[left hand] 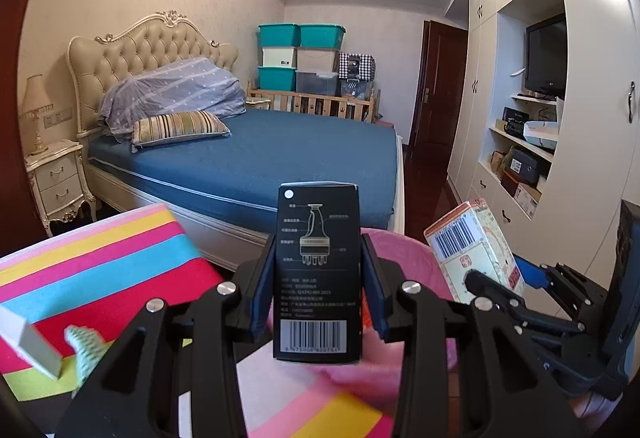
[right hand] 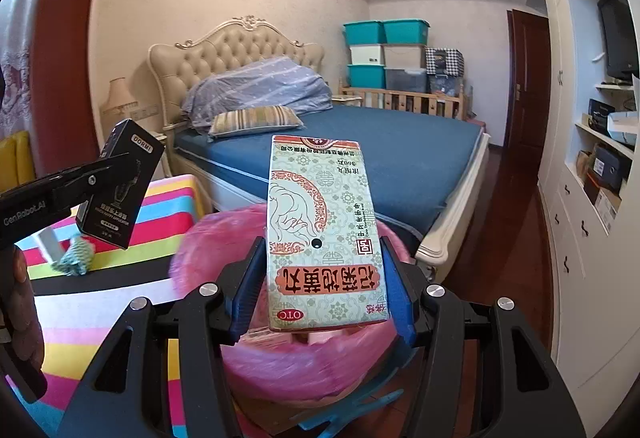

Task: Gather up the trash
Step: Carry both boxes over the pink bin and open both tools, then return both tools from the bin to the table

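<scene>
The left gripper (left hand: 319, 278) is clenched on a black box (left hand: 316, 270), its blue pads pressed to the box's two long sides; the box stands upright between them, barcode at the near end and a line drawing of a bottle-shaped device above it. The right gripper (right hand: 326, 286) grasps a pale green medicine box (right hand: 324, 234) with red patterned borders and large red characters, held by its long sides and tilted away from the camera. Both boxes hang over a bin lined with a pink bag (right hand: 304, 362), which sits just below and beyond the fingers; in the right wrist view some pale scraps lie inside it. To the left of the bin is the desk (left hand: 100, 270), covered in a brightly striped cloth, and on it lie a crumpled teal-and-white wrapper (right hand: 76, 256) and a white flat box (left hand: 30, 344) just beside it. Farther off stands a bed (left hand: 280, 157) with a blue sheet, a striped pillow (left hand: 180, 127) and a tufted headboard. Along the right wall runs a white wardrobe (left hand: 592, 117) with open shelves and a television (left hand: 546, 55).
</scene>
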### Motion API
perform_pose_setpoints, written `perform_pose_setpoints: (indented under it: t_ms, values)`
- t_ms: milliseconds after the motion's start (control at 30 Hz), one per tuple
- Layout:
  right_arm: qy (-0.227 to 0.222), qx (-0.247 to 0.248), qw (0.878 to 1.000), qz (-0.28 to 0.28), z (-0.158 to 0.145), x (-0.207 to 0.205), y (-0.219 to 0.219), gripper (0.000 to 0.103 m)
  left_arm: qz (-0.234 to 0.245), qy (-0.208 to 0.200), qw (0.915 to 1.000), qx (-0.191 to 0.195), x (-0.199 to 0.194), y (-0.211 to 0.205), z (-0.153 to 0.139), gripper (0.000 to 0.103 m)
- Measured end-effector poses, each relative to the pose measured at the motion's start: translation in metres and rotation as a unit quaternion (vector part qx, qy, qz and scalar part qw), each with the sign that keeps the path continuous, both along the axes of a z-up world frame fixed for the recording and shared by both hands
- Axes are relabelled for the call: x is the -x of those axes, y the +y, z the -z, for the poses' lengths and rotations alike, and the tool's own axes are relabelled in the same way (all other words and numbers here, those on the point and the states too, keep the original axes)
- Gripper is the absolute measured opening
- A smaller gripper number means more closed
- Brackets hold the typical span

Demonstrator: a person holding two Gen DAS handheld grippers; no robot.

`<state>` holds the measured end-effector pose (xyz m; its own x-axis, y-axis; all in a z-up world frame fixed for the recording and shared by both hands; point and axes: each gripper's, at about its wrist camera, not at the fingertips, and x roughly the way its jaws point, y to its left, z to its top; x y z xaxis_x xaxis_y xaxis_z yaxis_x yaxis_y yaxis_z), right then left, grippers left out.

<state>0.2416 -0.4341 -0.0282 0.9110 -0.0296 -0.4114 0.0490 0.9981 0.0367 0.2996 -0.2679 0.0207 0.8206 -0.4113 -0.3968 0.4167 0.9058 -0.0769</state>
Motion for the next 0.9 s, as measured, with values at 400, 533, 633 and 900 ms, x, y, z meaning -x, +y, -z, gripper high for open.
perform_pose_setpoints:
  t_ms: [400, 533, 633, 900]
  values:
    - [-0.025, -0.042, 0.999, -0.004, 0.007, -0.012, -0.019, 0.065, 0.002, 0.02, 0.9991, 0.038, -0.04, -0.014, -0.005, 0.084]
    - [-0.031, -0.045, 0.999, -0.007, 0.003, -0.003, -0.016, 0.067, -0.012, 0.019, 0.9991, 0.036, -0.034, 0.006, -0.003, 0.087]
    - [-0.034, -0.04, 0.999, -0.015, -0.002, 0.003, -0.012, 0.067, -0.02, 0.01, 0.9994, 0.025, -0.02, 0.02, -0.002, 0.091]
    - [-0.028, -0.022, 0.998, -0.056, -0.011, 0.005, 0.034, 0.067, -0.073, -0.014, 0.9972, -0.012, 0.021, 0.088, -0.004, 0.098]
